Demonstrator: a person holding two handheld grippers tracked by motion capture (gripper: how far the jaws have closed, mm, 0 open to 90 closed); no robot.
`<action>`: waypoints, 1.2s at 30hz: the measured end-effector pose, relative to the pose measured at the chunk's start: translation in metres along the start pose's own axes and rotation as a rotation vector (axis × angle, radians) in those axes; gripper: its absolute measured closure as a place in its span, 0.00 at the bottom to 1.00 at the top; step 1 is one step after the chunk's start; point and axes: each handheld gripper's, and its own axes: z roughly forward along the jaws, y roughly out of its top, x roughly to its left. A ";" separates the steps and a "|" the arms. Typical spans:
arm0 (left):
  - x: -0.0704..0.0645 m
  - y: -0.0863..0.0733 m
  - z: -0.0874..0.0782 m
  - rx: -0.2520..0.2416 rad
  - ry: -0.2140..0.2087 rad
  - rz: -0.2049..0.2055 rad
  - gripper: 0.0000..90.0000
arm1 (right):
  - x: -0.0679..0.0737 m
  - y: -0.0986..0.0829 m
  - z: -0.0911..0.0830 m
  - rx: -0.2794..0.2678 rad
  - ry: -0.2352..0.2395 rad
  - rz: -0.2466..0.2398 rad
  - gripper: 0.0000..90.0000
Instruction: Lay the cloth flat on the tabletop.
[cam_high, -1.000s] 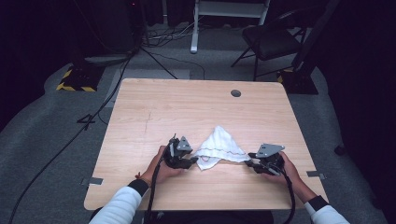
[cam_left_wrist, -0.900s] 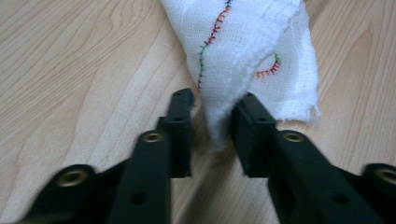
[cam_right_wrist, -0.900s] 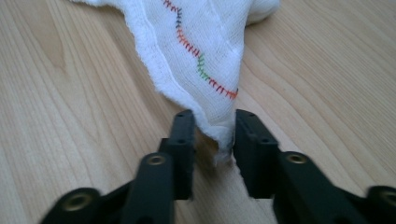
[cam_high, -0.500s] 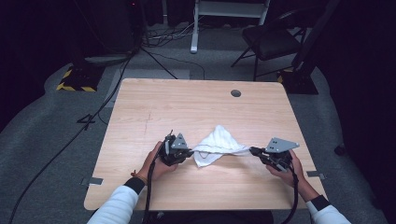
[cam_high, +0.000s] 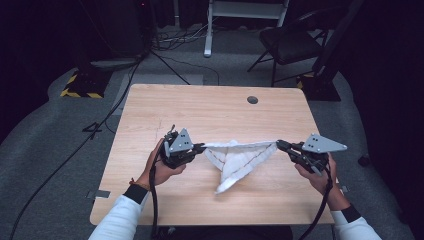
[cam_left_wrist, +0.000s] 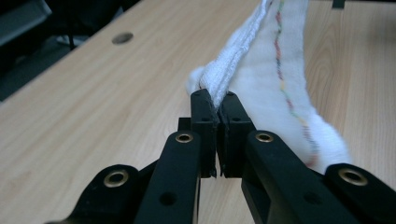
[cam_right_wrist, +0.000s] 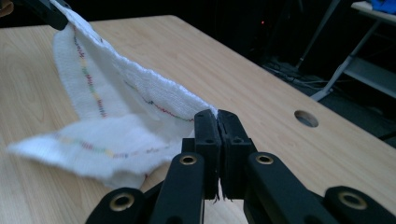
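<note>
In the high view, a white knitted cloth with thin coloured stitch lines (cam_high: 239, 156) hangs stretched over the light wooden table (cam_high: 210, 110). The left gripper (cam_high: 200, 147) pinches one corner and the right gripper (cam_high: 280, 144) pinches the other. The top edge of the cloth is pulled tight between them, and its loose tip droops down to the table near the person.

In the left gripper view, the two black jaws are squeezed together on the bunched edge of the cloth (cam_left_wrist: 275, 70).

In the right gripper view, the jaws are pressed closed on a corner of the cloth (cam_right_wrist: 116, 116). The left gripper (cam_right_wrist: 49, 11) holds the far corner.
</note>
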 end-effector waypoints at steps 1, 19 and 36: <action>0.000 0.003 -0.004 -0.008 0.002 0.007 0.96 | 0.000 0.003 -0.002 -0.005 0.000 -0.001 0.98; -0.021 0.045 -0.063 -0.117 0.026 0.117 0.96 | 0.017 0.039 -0.045 -0.120 0.006 -0.035 0.98; -0.002 0.062 -0.044 -0.097 0.025 0.106 0.95 | 0.008 0.046 -0.048 -0.105 -0.069 0.000 0.98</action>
